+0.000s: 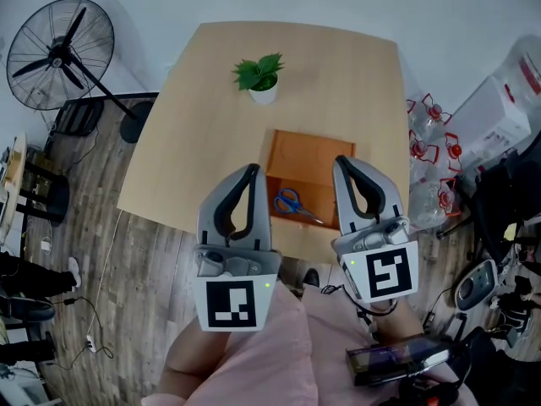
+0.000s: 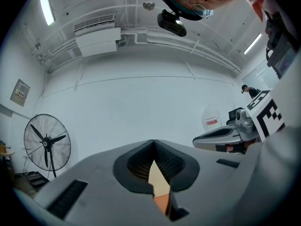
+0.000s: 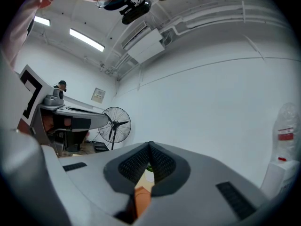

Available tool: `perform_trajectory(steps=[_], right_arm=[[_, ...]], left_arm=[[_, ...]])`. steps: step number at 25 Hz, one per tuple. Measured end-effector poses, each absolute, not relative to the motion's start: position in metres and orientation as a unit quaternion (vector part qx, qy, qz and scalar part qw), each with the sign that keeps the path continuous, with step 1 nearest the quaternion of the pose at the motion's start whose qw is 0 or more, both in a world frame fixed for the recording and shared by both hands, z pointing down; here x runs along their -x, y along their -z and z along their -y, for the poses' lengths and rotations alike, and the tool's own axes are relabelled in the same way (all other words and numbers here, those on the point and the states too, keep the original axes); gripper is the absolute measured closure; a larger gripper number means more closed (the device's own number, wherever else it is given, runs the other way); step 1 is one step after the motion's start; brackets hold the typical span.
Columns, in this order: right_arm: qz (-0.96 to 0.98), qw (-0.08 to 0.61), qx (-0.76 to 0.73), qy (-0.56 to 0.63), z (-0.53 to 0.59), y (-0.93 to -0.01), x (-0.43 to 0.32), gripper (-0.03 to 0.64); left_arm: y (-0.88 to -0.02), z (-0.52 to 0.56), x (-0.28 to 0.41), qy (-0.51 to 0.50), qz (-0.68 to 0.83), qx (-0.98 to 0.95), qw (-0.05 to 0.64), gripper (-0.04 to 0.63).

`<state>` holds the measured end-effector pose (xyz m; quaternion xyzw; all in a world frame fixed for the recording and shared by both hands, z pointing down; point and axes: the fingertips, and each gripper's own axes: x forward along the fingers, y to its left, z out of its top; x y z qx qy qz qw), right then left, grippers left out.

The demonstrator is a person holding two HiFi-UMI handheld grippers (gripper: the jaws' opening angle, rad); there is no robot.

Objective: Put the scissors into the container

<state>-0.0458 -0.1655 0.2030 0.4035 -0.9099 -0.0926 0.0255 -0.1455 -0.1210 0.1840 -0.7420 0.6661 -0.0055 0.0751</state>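
Bright, even, cool white light from ceiling strips (image 2: 47, 6) in both gripper views. Only soft, faint shadows on the table (image 1: 338, 74) in the head view. Strong fisheye bending with dark corners; near the lens, slightly blurred body of the left gripper (image 2: 154, 142)

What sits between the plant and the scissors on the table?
Nothing but bare table and the orange container's own floor, where the scissors lie. The head view shows it.
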Motion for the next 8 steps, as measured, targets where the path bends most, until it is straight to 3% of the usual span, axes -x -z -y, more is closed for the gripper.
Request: perform_trajectory(steps=[8], right_arm=[[0.911, 0.023, -0.401, 0.094, 0.1678, -0.2028, 0.0465, 0.615]], left_arm=[[-0.1854, 0.1223, 0.1436, 0.009, -0.665, 0.743, 0.076, 0.591]])
